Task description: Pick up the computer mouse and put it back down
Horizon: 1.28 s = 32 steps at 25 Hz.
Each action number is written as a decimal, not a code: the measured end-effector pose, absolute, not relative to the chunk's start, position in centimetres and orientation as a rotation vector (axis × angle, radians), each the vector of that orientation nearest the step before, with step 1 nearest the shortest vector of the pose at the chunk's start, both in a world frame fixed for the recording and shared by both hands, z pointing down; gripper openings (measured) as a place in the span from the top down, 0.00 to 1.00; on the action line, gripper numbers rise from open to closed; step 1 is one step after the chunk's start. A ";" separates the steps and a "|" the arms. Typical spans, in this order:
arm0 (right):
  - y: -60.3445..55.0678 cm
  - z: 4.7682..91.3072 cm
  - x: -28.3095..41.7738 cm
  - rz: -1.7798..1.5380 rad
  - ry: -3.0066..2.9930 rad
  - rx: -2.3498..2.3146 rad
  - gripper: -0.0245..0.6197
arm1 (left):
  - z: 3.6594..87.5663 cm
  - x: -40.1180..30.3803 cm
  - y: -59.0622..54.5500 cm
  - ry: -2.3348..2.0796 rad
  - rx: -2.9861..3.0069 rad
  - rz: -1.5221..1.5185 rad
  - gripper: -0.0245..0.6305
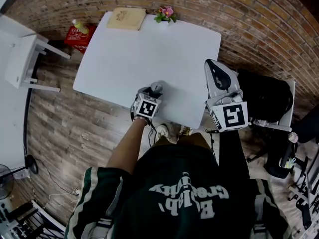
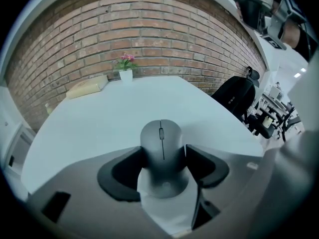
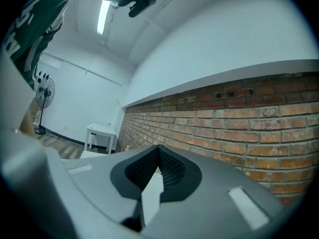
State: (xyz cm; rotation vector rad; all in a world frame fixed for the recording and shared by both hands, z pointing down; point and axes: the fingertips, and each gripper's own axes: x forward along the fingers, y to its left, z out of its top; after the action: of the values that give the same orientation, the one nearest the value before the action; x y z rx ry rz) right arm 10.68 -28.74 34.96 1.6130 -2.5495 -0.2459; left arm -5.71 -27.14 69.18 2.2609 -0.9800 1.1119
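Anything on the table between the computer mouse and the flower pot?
No. In the left gripper view the white table is bare between the computer mouse and the flower pot; the head view agrees.

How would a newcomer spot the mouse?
Find the white table by the brick wall. At its near edge, between the jaws of the left gripper, is the grey computer mouse. The book and flower pot sit at the far edge.

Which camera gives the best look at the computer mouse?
The left gripper view: the computer mouse sits centred and large between the jaws. The head view shows only a small grey part of it. The right gripper view shows none of it.
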 end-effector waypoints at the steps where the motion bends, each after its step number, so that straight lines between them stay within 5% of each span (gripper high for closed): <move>1: -28.7 35.1 10.7 -0.241 -2.547 1.615 0.94 | 69.2 -5.7 -27.2 -0.982 2.262 1.112 0.52; 23: -28.6 35.7 10.8 -0.236 -2.532 1.602 0.94 | 70.3 -6.4 -27.6 -1.065 2.280 1.166 0.49; 32: -29.2 35.2 10.9 -0.259 -2.527 1.618 0.94 | 64.0 -6.0 -30.0 -1.197 2.402 1.012 0.47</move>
State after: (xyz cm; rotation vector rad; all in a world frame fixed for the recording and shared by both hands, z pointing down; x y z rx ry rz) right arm 10.86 -29.19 35.15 1.6182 -2.5271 -0.2587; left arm -6.02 -30.02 63.95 2.4018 -1.1967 1.0125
